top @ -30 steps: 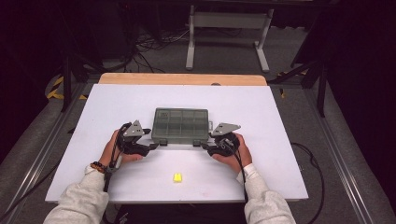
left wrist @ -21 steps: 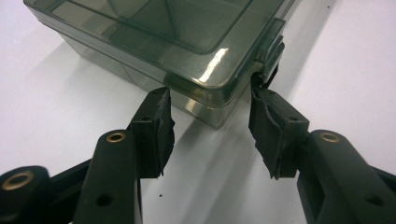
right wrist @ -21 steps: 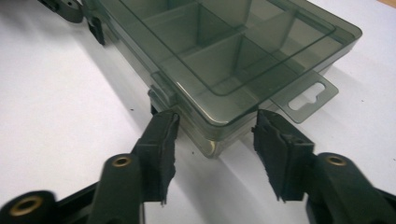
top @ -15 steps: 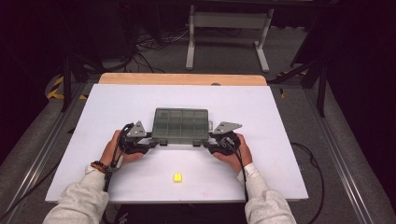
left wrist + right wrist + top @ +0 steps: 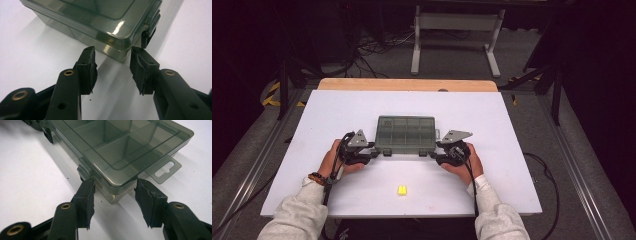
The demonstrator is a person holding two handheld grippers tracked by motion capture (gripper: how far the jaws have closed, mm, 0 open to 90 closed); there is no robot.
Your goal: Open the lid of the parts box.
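The compartment box (image 5: 405, 134) sits on the bench (image 5: 512, 150), squarely between the two tools. Left tool (image 5: 371, 153) is at the box's near left corner, right tool (image 5: 432, 155) at its near right corner, each with a box corner just ahead of its parted jaws. A small block (image 5: 402, 190) lies on the bench behind both tools, toward the person, well apart from the box.

both forearms come in from the bottom edge, light sleeves, dark bead band on the left wrist. left hand (image 5: 336, 160) wraps the left tool (image 5: 373, 151), jaws pointing right and spread with a clear gap between the pads (image 5: 86, 70). right hand (image 5: 464, 162) holds the right tool (image 5: 432, 154) mirrored, jaws pointing left, also apart. both tools sit low, level with each other, grey plates up, tips aimed inward toward one another
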